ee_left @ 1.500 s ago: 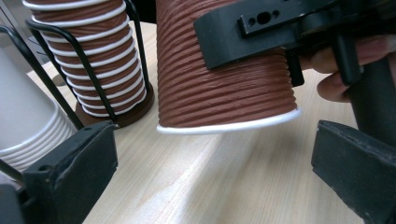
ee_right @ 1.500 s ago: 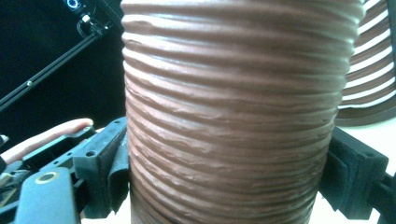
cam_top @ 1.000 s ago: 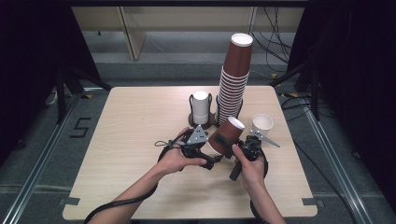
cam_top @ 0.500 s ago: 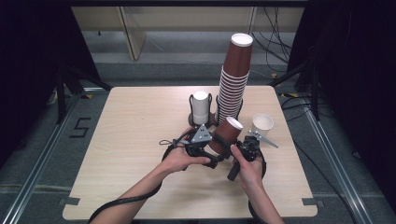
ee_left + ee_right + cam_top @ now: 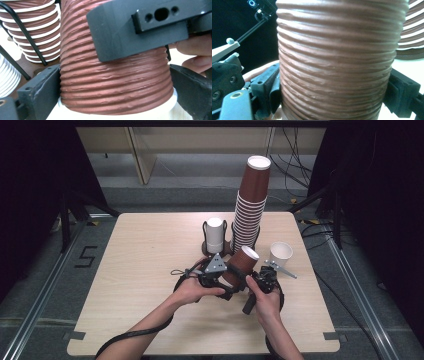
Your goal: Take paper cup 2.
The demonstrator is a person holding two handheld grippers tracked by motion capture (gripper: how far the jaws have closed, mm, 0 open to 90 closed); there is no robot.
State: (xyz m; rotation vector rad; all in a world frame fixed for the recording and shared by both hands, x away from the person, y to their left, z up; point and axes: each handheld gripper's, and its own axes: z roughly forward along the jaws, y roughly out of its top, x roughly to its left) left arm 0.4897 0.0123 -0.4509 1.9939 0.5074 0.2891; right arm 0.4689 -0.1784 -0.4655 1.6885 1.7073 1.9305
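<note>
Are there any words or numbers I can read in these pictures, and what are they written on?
"5": a dark number marked on the grey floor to the left of the table, seen in the high view.
The brown cups, the white cups and the grey plate on the left gripper carry no writing that can be read.
Nothing else in any view can be read.

brown cup (image 5: 337,62) rim cut off, both gripper views

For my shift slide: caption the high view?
Both hand-held grippers hold one ribbed brown paper cup before the tall cup stack.
</note>
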